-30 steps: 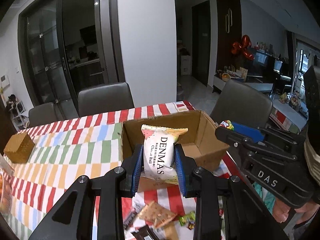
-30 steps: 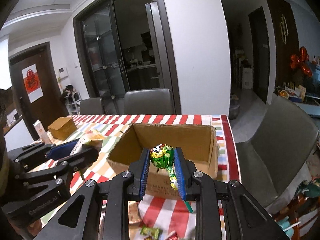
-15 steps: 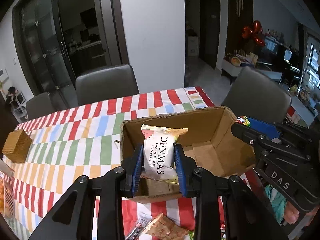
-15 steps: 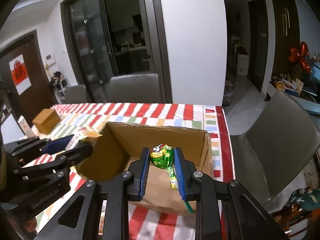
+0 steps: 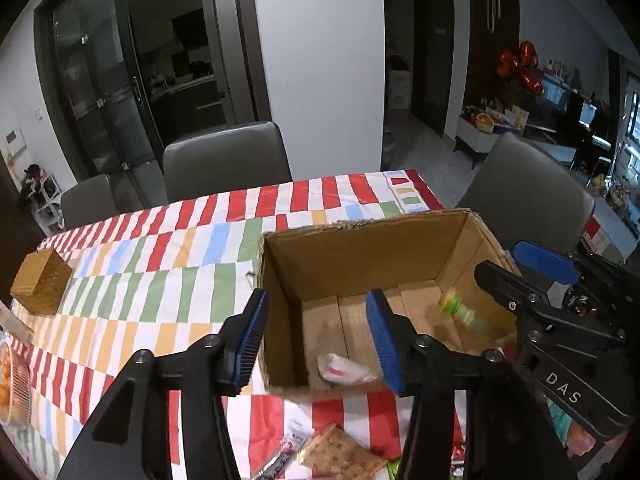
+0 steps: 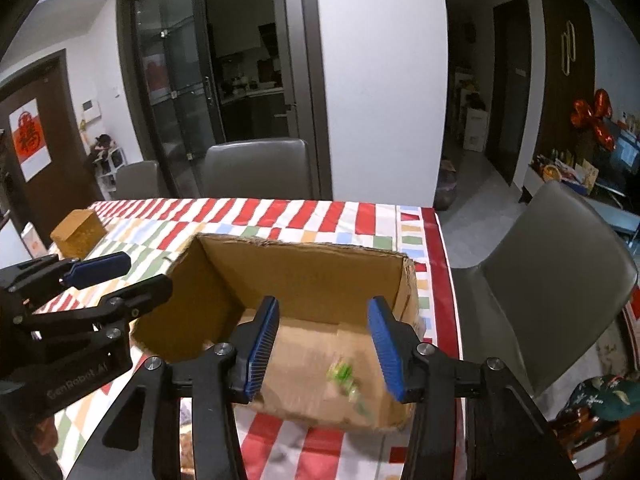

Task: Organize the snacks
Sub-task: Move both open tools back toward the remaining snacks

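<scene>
Your left gripper [image 5: 316,332] has just been opening, fingers apart and empty; white snack packet [image 5: 344,369] lying in the cardboard box [image 5: 360,252] on the striped counter [image 5: 160,280]. Your right gripper [image 6: 323,344] likewise, blurred green lollipop [image 6: 344,376] inside. Grey chairs [image 6: 256,168] are standing behind.

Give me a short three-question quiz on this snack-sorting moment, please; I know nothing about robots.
1. True or false: the left gripper is clamped on the white snack packet.
2. Where is the green lollipop? A) on the striped tablecloth B) inside the cardboard box C) between the right gripper's pads
3. What wrapped snack lies on the cloth just below the box in the left wrist view?

Key: 1 false, its jaws have just opened and the packet lies in the box; 2 B; 3 a tan cracker packet.
</scene>
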A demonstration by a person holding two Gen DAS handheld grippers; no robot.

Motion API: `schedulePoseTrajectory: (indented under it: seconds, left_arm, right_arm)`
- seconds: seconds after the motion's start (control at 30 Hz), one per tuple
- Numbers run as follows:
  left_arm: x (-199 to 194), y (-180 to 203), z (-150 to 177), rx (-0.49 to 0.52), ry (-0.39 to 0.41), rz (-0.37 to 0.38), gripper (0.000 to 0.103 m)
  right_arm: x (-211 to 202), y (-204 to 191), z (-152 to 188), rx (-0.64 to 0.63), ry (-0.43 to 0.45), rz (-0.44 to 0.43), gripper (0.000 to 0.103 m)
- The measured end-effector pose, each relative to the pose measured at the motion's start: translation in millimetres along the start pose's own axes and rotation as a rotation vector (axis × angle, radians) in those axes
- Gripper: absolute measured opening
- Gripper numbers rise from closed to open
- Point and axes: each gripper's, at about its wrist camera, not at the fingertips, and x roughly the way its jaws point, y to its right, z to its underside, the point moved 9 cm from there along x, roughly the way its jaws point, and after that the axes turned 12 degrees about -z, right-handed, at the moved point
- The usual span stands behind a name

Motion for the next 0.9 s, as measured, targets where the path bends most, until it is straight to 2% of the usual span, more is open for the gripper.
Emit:
schedulePoseTrajectory:
  seconds: [0.13, 0.3, 0.43, 0.67, 0.9]
  left_arm:
    - [-17.8, -8.8, 13.5, -0.005, 0.024, -0.003, 0.054]
    - [-43.0, -16.9, 35.2, 0.004, 0.062, -0.029, 0.06]
    - [-62.3, -20.5, 55.6, 0.006, 0.077, -0.016, 0.063]
    - [-85.8, -31.6, 90.6, 0.017, 0.097, -0.048, 0.063]
    - [-100.7, -46.5, 127.7, 0.006, 0.085, -0.071, 0.063]
  right_arm:
    - [-18.1, -15.0, 9.8, -0.033, 0.024, -0.022, 0.048]
    - [-41.1, -35.1, 28.6, -0.073, 0.048, -0.052, 0.048]
    - [-54.8, -49.8, 46.1, -0.085, 0.052, -0.09, 0.048]
    - [-71.9, -77.6, 70.3, -0.135, 0.056, -0.129, 0.048]
    - [-76.3, -106.5, 98.5, -0.167, 0.033, -0.188, 0.048]
